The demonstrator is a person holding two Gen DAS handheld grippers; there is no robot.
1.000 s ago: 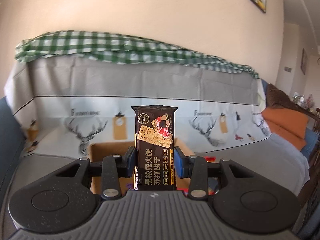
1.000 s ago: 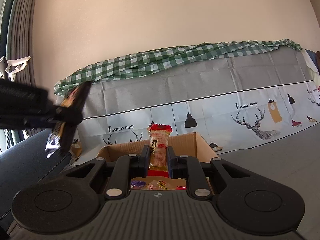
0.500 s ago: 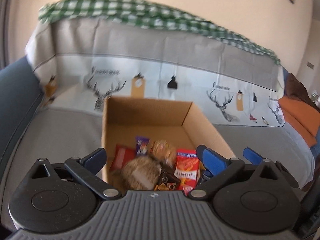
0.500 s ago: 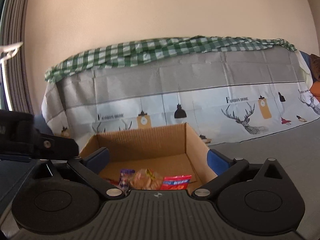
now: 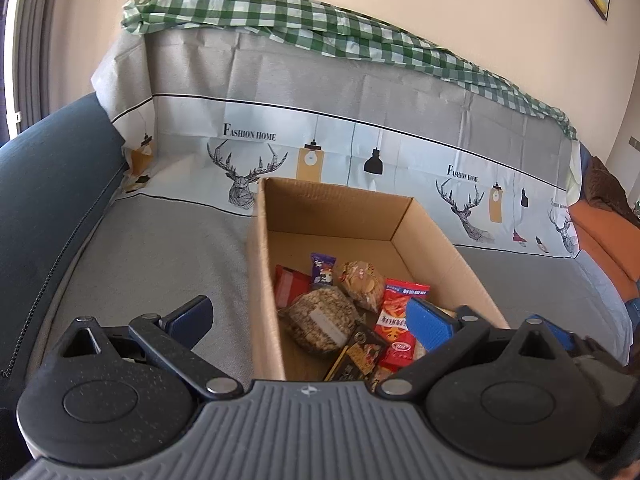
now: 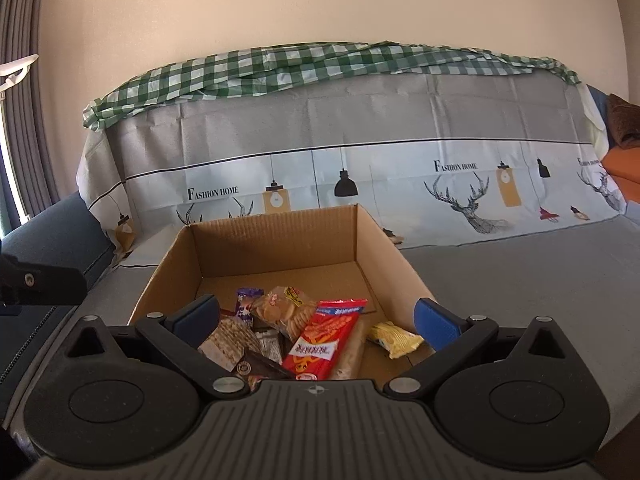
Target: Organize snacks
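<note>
Both tongs stand spread wide with nothing between their blue pads: the left tongs [image 5: 308,320] straddle the near left wall of the cardboard box [image 5: 262,272], and the right tongs [image 6: 318,316] hang over its near end. Every snack in view already lies inside, crowded toward the near half while the far half of the floor is bare.

From the right wrist view you can count the red packet [image 6: 328,340], the round crackers [image 6: 282,310], the yellow packet [image 6: 394,338], the purple sweet [image 6: 246,304] and the dark cracker pack [image 6: 260,368]; a clear bag of grain cakes [image 5: 324,322] shows better from the left wrist view. No loose snack shows on the sofa cover [image 5: 160,256] in either view.

My reading is that this is the pull-away after a drop. To do it well:

- Lift each hand straight up before swinging aside, so a pad does not catch the cardboard wall and drag the box.
- Mind the left tongs most; one pad sits outside the wall and one inside.
- Keep the two hands apart, since they are close together over the same corner.
- If you tidy the pile, nudge packets toward the bare far end rather than stacking higher.
- Pinch the crackers lightly; they will likely crush.
</note>
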